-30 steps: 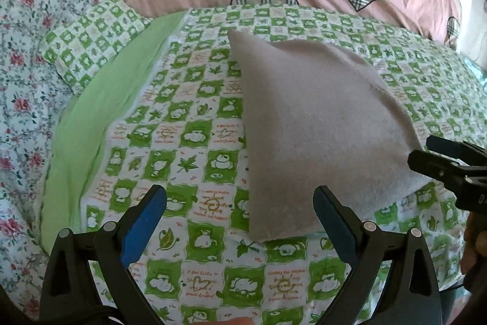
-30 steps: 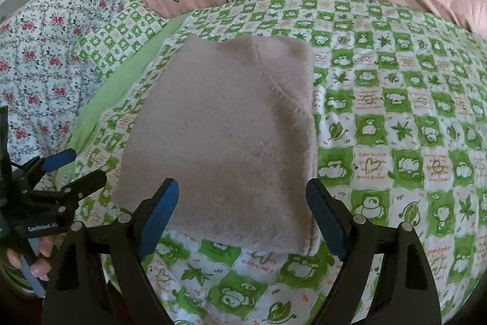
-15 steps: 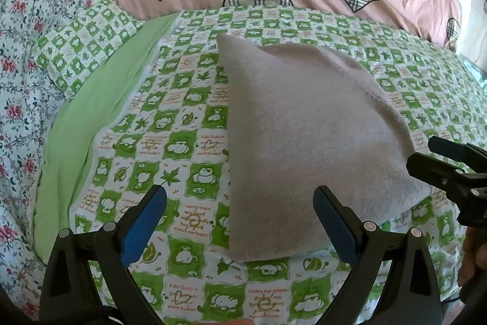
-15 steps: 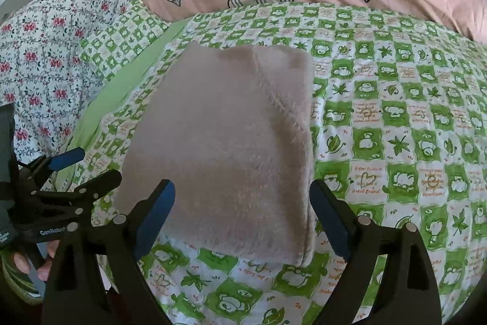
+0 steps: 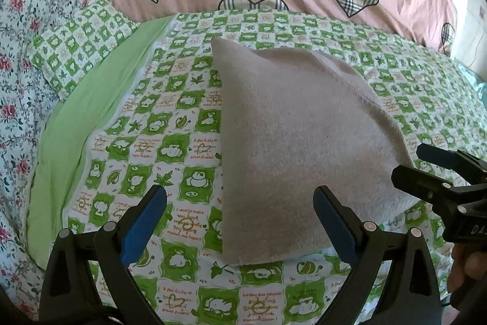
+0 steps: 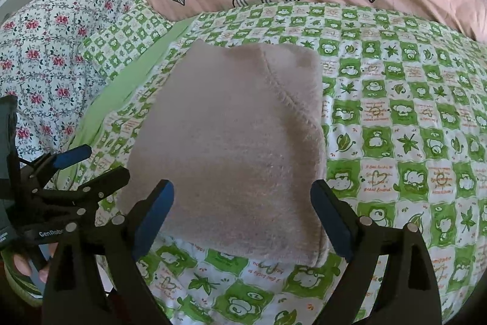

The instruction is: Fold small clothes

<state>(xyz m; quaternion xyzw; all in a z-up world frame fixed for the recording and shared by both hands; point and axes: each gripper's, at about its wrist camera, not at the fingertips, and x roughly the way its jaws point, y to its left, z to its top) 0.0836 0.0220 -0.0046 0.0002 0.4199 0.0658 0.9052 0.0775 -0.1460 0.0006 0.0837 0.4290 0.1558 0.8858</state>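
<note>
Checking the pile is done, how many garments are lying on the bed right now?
1: a folded beige knit garment lies flat on the green-checked quilt, just ahead of both open grippers. Others could be outside the camera views.

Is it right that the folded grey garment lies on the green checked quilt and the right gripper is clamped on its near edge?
Not quite. The folded grey garment does lie on the green checked quilt, but the right gripper is open above its near edge, gripping nothing, as the right wrist view shows.
</note>
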